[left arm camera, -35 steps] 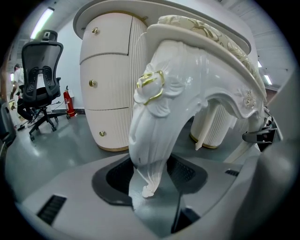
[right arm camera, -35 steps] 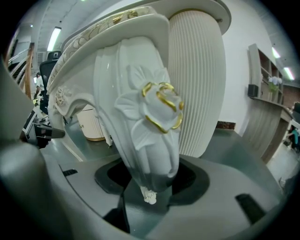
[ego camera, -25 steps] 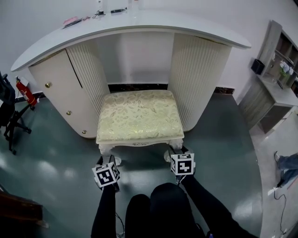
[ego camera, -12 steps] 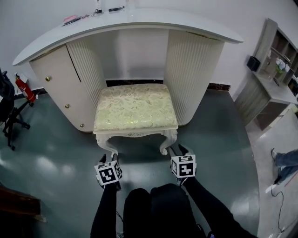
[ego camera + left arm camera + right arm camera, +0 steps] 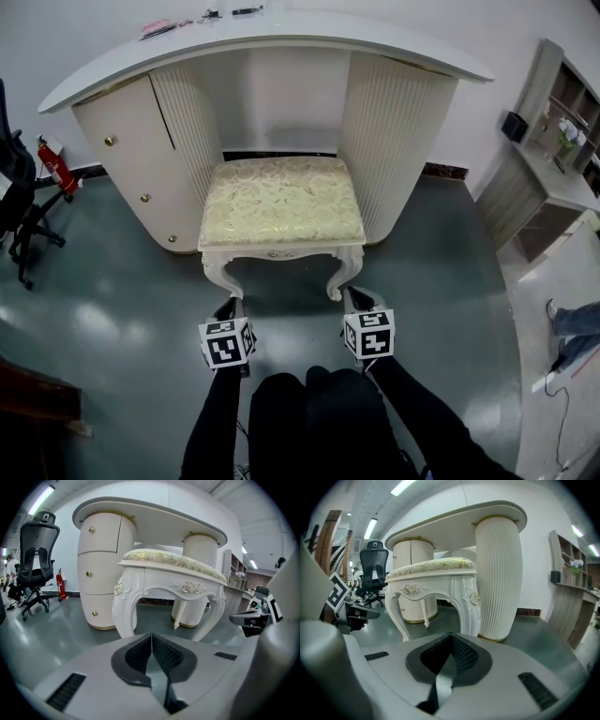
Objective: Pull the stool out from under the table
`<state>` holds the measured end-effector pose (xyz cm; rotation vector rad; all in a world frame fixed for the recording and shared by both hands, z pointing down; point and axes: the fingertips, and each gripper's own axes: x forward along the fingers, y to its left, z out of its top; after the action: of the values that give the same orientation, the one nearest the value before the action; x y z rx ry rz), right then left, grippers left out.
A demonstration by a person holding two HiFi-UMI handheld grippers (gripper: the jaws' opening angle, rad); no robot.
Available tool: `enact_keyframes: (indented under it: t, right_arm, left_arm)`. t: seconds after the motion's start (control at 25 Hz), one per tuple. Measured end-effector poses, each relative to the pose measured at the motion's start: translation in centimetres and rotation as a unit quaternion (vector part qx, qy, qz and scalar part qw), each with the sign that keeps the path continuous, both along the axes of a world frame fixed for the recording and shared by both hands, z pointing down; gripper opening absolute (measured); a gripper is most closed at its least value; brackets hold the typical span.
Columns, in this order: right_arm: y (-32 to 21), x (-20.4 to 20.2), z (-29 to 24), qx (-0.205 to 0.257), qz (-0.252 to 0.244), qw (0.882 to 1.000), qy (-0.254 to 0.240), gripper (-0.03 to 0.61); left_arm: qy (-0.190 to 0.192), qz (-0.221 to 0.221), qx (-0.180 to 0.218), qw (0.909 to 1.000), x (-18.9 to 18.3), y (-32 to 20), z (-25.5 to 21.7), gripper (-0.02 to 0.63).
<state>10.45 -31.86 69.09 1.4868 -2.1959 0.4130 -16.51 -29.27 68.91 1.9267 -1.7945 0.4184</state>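
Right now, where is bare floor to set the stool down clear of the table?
Bare floor lies left of the stool, out to the office chair, and right of it, towards the shelf unit. Crowded: narrow gaps between the stool and the ribbed pedestals of the dressing table.

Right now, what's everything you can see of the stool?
The stool stands upright on the grey-green floor on curved legs. Its rectangular cushion looks like cream-gold floral brocade; the glossy white frame looks carved, with rosettes at the front corners. Its back sits between the table's two ribbed pedestals, its front past them. Nothing lies on it. The left gripper, whose jaws have just been closing on nothing, and the shut right gripper hang short of its front legs, touching nothing.
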Motion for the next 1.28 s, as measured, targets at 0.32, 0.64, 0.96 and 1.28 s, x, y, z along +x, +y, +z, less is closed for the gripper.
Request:
enact_keyframes:
  t: [0.32,0.64,0.96,1.28]
  right_arm:
    - [0.9,-0.7,-0.9,0.019,-0.012,1.000,0.005,0.005]
    - [1.2,-0.9,-0.7,0.016,-0.022,1.000,-0.004,0.003]
    - [1.3,-1.2,-1.1,0.024,-0.042,0.999,0.010,0.003]
    - [1.6,-0.6,-0.8,0.014,-0.033,0.999,0.005,0.003]
  left_arm:
    - [0.009,0.015,0.020,0.9996,0.3,0.8,-1.1,0.008]
    - [0.011,0.008,0.031,0.9994,-0.3,0.7,-1.7,0.008]
    - [0.004,0.000,0.033,0.9995,-0.9,0.5,-2.3,0.008]
    - [0.001,-0.001,0.027,0.9996,-0.8,1.0,-1.8,0.008]
